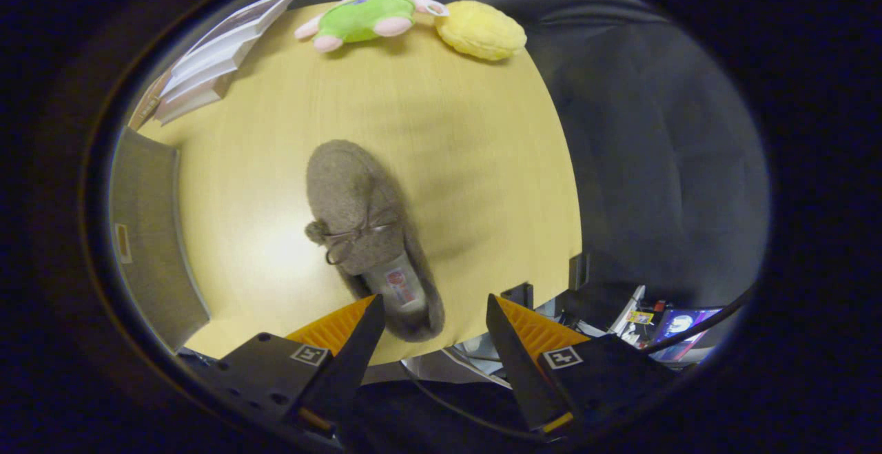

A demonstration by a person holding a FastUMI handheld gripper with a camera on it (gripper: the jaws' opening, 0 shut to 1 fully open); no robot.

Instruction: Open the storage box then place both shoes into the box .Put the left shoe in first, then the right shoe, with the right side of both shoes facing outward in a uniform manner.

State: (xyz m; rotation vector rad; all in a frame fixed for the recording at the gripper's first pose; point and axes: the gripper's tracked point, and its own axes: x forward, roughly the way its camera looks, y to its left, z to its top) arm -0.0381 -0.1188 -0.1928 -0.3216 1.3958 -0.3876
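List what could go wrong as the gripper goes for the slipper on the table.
1. The gripper is open, and the slipper lies angled, its heel nearer one finger; closing now could catch only the soft heel rim and let it slip.
2. The heel sits close to the table edge nearest the gripper, so a nudge might push it off.
3. The grey box stands off to the side, so a carry with a weak grip may drop it.

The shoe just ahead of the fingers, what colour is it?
Grey-brown, with a matching bow; the shoe shows best in the gripper view.
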